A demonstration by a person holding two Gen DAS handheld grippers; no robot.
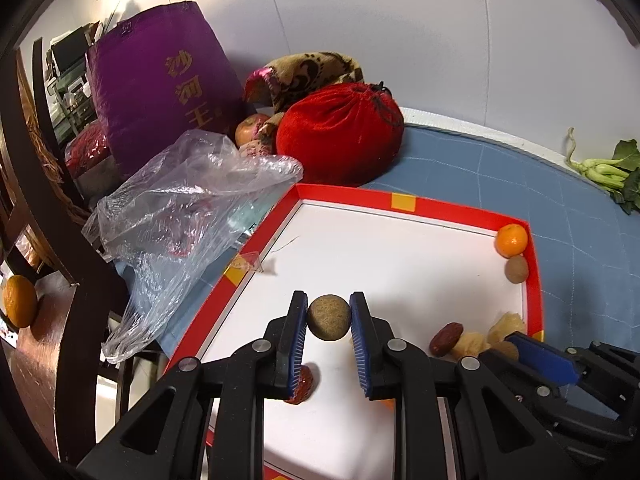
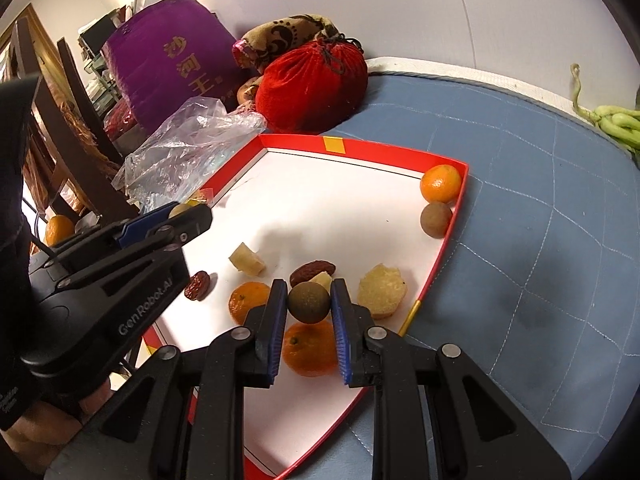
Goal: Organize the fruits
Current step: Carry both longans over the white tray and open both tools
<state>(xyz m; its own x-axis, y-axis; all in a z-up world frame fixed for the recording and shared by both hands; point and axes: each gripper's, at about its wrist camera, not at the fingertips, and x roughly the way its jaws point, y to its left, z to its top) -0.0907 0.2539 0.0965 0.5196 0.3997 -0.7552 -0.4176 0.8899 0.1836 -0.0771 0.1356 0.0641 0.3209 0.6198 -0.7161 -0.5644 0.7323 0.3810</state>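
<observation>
1. The left gripper (image 1: 329, 316) has its jaws closed nearly all the way on a round brown fruit (image 1: 328, 317), which sits between the blue pads near their tips, lifted above the tray floor.
2. The right gripper (image 2: 309, 303) likewise clamps a second brown fruit (image 2: 309, 303) between its blue pads, close to the fingertips, just above an orange (image 2: 309, 349).
3. The red-rimmed tray (image 2: 362, 146) with a white floor lies on a blue quilted cloth (image 2: 540, 220).
4. A purple bag (image 1: 160, 84), a red drawstring pouch (image 1: 340, 136) and a crumpled clear plastic bag (image 1: 180, 208) crowd the tray's far left side.
5. In the tray's far right corner an orange fruit (image 2: 440, 183) touches a brown one (image 2: 436, 220).
6. Near the right gripper lie another orange (image 2: 246, 302), a red date (image 2: 312, 272), and pale peeled chunks (image 2: 382, 289).
7. A smaller date (image 2: 197, 285) lies near the left gripper, with a pale wedge (image 2: 247, 259) just beside it.
8. Green vegetables (image 1: 608, 170) lie at the cloth's far right edge.
</observation>
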